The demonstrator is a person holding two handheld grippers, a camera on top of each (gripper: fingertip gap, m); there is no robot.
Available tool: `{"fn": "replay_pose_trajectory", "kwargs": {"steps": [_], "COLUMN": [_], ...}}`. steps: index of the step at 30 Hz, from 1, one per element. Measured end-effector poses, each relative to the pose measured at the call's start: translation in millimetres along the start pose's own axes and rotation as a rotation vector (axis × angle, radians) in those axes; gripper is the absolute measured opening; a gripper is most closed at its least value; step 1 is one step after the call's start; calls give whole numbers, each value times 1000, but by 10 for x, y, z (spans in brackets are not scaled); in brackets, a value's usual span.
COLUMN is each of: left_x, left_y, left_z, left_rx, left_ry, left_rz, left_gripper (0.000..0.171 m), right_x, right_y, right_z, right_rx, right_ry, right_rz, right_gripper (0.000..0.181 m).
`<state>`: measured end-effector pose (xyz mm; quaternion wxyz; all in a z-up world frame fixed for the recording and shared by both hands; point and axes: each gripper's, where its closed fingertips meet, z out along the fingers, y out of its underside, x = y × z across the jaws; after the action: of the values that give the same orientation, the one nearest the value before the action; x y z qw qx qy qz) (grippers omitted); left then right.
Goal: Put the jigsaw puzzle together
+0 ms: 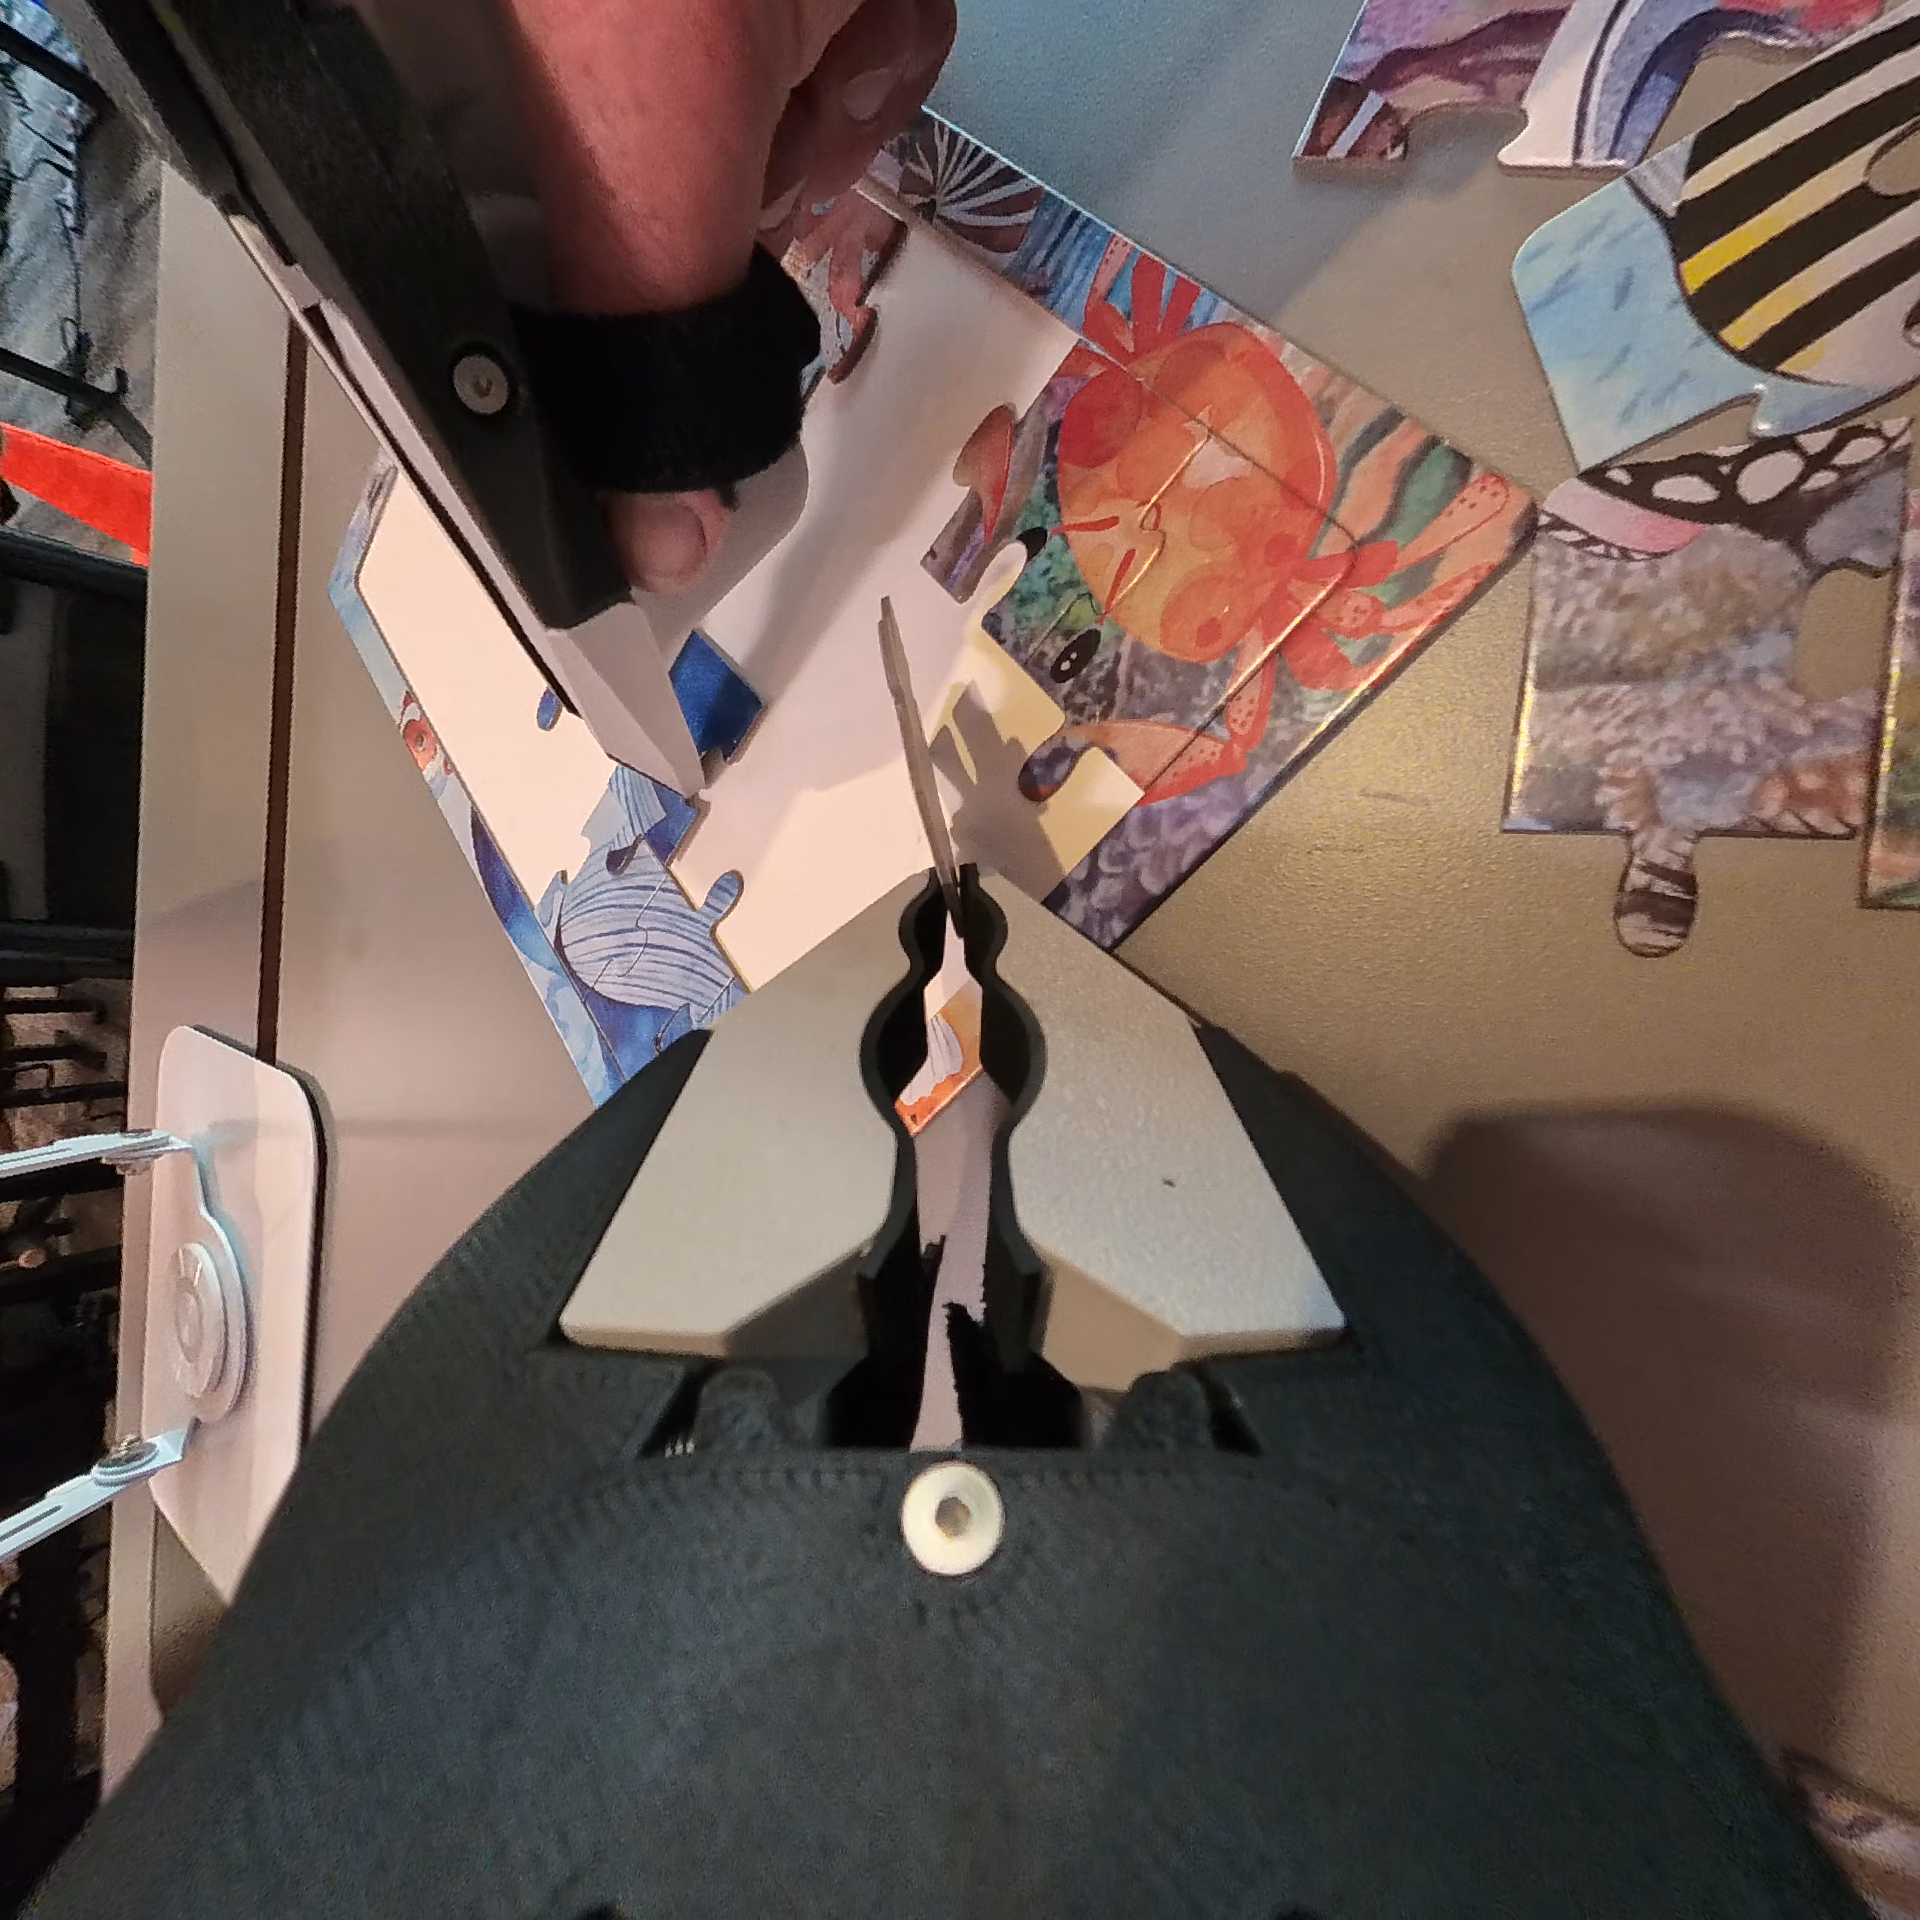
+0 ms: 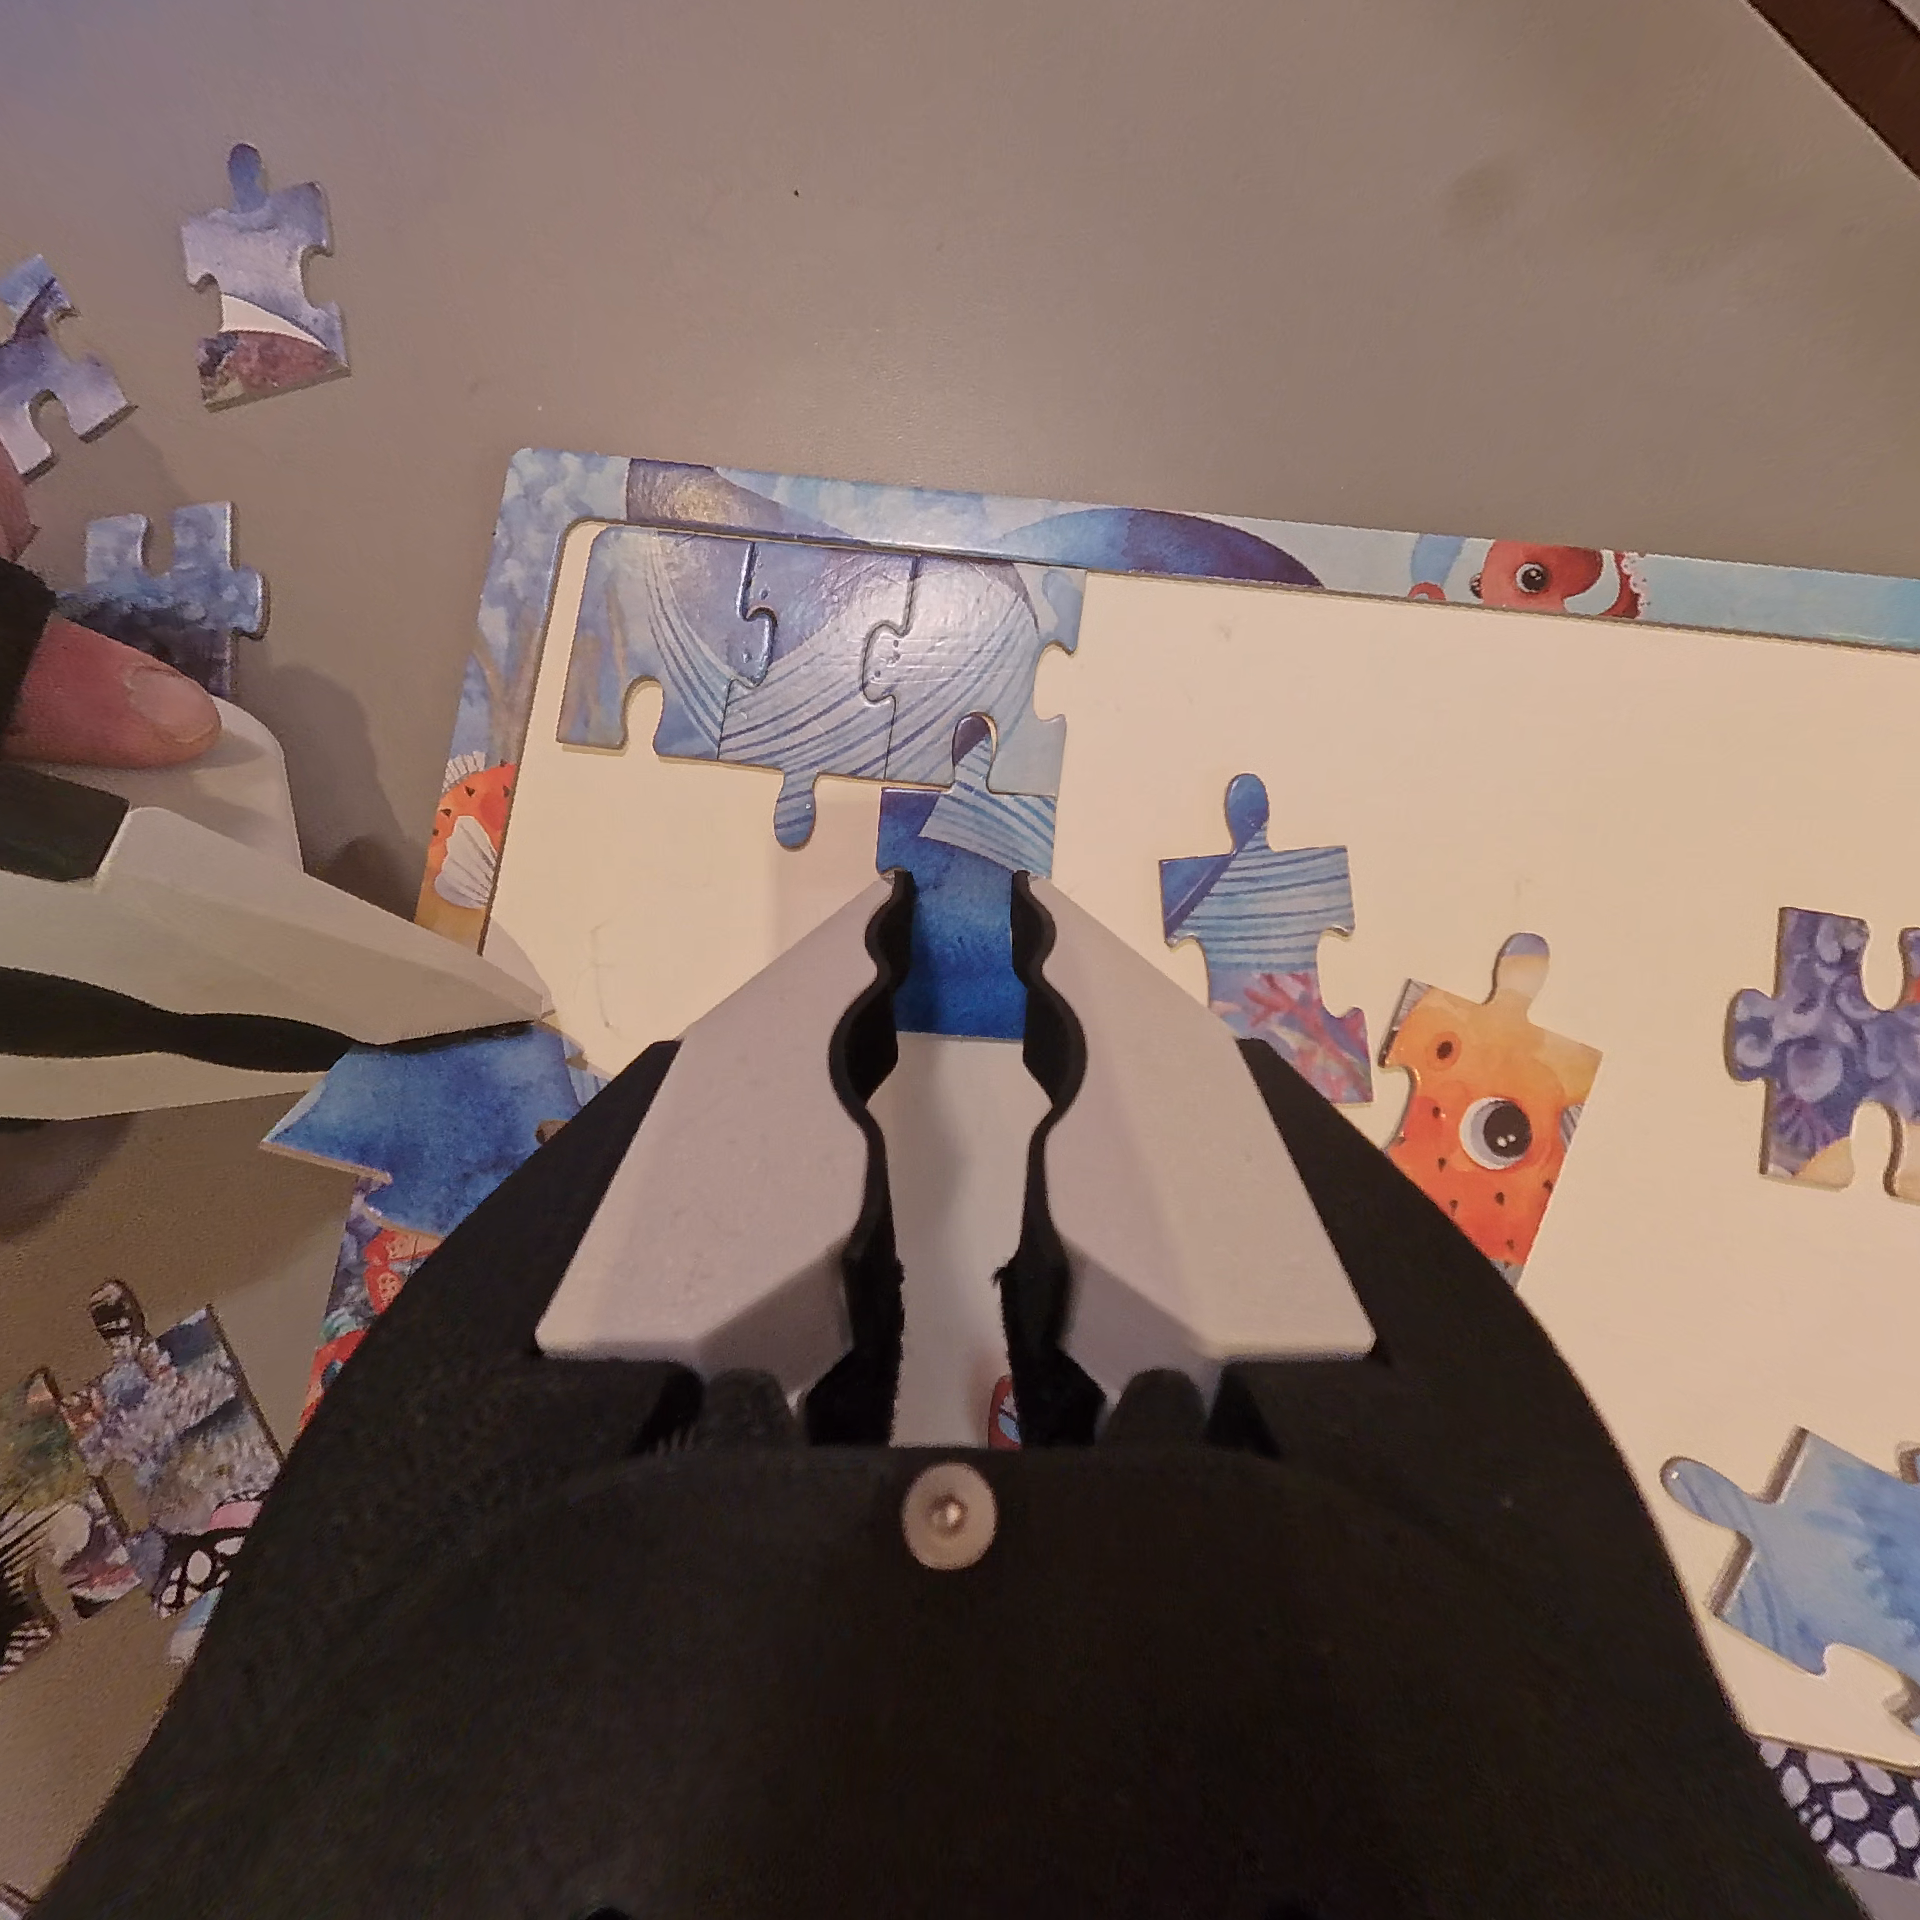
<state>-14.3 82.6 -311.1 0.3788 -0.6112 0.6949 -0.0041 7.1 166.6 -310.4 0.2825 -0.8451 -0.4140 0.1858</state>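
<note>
The puzzle tray [image 2: 540, 499] lies on a grey table, with a whale row [image 2: 821, 665] fitted in its top corner. My right gripper [image 2: 958, 881] is slightly open, its tips resting on a dark blue piece [image 2: 961, 935] that sits just under that row. In the left wrist view the right gripper [image 1: 691, 784] touches the same blue piece [image 1: 717, 686]. My left gripper [image 1: 951, 883] is shut on a puzzle piece [image 1: 914, 727] seen edge-on, held above the tray's bare board near the fitted crab section [image 1: 1195, 499]. The left gripper [image 2: 520, 1003] shows at the tray's left edge.
Loose pieces lie on the bare board: a striped blue one [image 2: 1262, 914], an orange fish [image 2: 1486, 1122], a purple one [image 2: 1829, 1049]. More lie on the table: a striped fish piece [image 1: 1745, 260] and blue pieces [image 2: 265, 281]. A white mount [image 1: 229, 1299] sits at the table edge. My hands' fingertips stand some 9 cm from each other. Between my right fingertips and the whale row [image 2: 821, 665] there is roughly 5 cm. The left camera catches it too, in the left wrist view [image 1: 652, 978].
</note>
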Motion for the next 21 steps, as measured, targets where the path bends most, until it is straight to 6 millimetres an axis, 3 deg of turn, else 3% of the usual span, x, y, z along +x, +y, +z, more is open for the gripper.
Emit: {"fn": "replay_pose_trajectory", "kwargs": {"steps": [9, 17, 21], "left_x": [-8, 215, 303], "left_y": [14, 27, -1], "left_z": [-92, -398, -471], "left_rx": [-21, 17, 46], "left_ry": [-69, -76, -60], "left_rz": [70, 142, 138], "left_gripper": [0, 0, 0], "right_x": [-74, -557, -609], "right_y": [51, -75, -42], "right_z": [-70, -89, 51], "right_rx": [19, 36, -15], "right_ry": [-67, -173, -117], "right_rz": [44, 41, 25], "right_gripper": [17, 16, 16]}}
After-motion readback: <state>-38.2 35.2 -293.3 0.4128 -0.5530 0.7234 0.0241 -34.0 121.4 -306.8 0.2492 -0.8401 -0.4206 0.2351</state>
